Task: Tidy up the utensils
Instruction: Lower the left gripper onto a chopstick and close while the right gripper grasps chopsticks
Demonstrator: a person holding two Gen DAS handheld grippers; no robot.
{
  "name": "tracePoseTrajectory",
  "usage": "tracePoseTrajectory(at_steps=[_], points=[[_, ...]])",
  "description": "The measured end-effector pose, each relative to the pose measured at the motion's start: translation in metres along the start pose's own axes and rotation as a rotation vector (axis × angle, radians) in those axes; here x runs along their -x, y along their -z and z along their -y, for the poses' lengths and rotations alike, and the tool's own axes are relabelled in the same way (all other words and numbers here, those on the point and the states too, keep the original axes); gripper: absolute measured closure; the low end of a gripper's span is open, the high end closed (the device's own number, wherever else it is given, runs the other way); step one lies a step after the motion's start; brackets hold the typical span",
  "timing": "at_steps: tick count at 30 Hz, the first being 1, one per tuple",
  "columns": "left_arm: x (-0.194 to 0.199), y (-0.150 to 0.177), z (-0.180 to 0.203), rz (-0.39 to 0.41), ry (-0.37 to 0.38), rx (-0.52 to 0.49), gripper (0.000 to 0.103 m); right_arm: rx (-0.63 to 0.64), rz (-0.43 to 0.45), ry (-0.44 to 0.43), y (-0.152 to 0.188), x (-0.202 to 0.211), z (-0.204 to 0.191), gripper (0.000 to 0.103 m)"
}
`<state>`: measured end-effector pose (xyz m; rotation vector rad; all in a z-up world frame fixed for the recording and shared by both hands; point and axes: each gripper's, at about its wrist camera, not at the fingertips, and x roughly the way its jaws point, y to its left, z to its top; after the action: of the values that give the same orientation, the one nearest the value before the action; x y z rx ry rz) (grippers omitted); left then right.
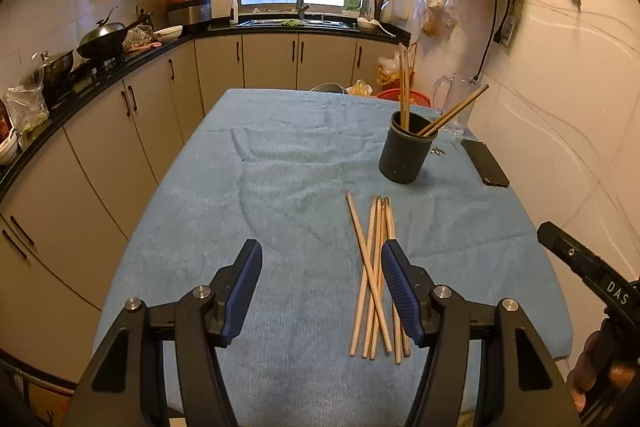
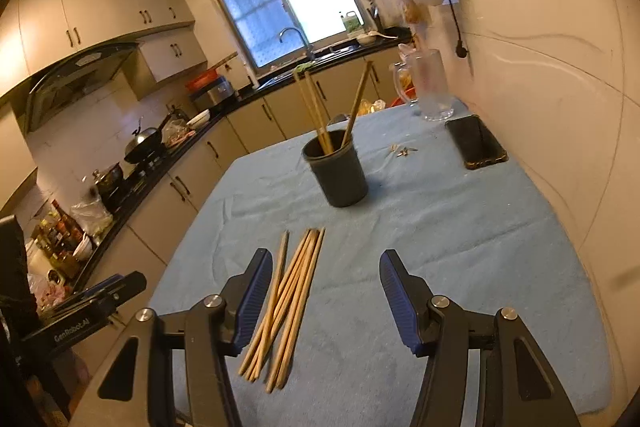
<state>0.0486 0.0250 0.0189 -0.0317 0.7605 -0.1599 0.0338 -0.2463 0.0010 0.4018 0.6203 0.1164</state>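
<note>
My left gripper (image 1: 322, 291) stood part open, empty; chopsticks (image 1: 376, 275) lay just right of it, long axis pointing away toward cup (image 1: 406, 155). My right gripper (image 2: 326, 301) also part open, empty; chopsticks beside its left finger, equally near.

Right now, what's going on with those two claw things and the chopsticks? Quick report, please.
Left gripper and right gripper both open, empty. Loose chopsticks lie on the blue cloth; four stand in the dark cup. Nothing in the way.
</note>
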Motion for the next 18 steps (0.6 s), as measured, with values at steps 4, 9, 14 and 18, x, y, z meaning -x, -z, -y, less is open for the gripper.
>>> tracePoseTrajectory(at_steps=[4,9,14,18], points=[[-0.001,0.002,0.000,-0.006,-0.002,-0.001,0.040,0.025,-0.018,-0.015,0.004,0.001,-0.006,0.045],[-0.016,0.000,-0.002,-0.039,0.025,0.011,0.040,0.033,-0.034,-0.029,0.002,-0.006,-0.014,0.045],[-0.042,-0.001,-0.004,-0.111,0.070,0.028,0.040,0.023,-0.066,-0.020,0.003,-0.021,-0.011,0.046],[-0.062,-0.005,-0.002,-0.152,0.103,0.047,0.040,0.003,-0.094,-0.014,0.001,-0.038,-0.006,0.049]])
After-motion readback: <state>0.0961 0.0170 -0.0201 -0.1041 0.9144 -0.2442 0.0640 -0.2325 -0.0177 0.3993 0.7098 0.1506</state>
